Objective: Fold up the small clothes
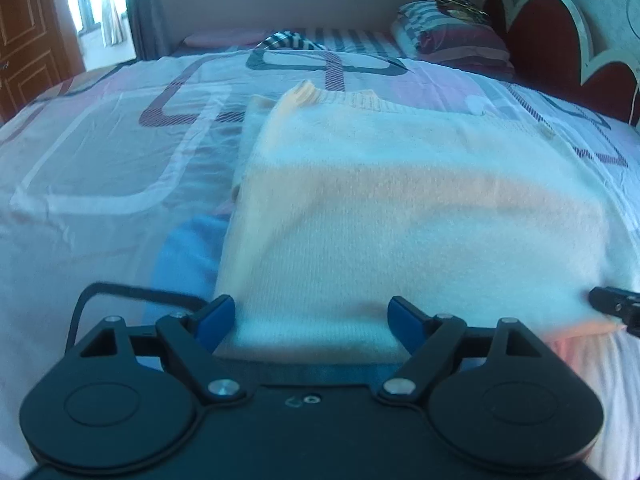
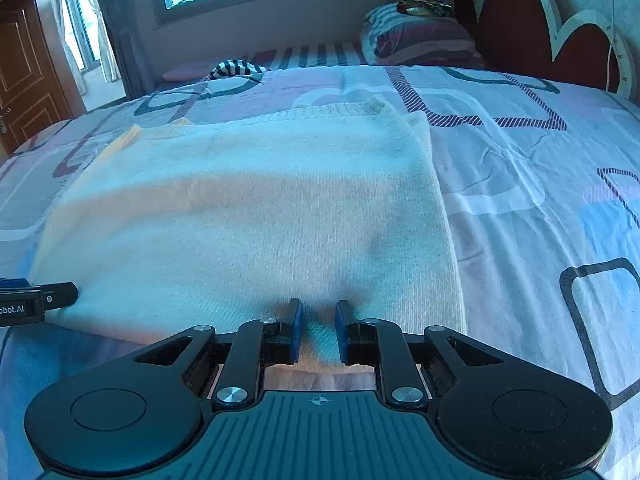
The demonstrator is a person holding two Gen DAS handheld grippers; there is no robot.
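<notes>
Across the bed: my folded cream sweater (image 1: 400, 208) lies flat on the patterned sheet (image 1: 100, 160), filling the middle of both views.
Left tongs (image 1: 310, 322): wide open at bottom centre, blue tips either side of the sweater's near edge, pressing nothing.
Right tongs (image 2: 318, 330): a narrow gap at bottom centre, near edge of the sweater between the tips; whether they pinch it, I cannot tell.
Upper right: pillows (image 2: 416, 38) against the headboard (image 2: 516, 28).

The sweater (image 2: 248, 216) is looking soft, fuzzy and knitted. The bed sheet (image 2: 520, 184) is looking thin, smooth cloth. The door (image 2: 24, 92) is showing shiny wood.
</notes>
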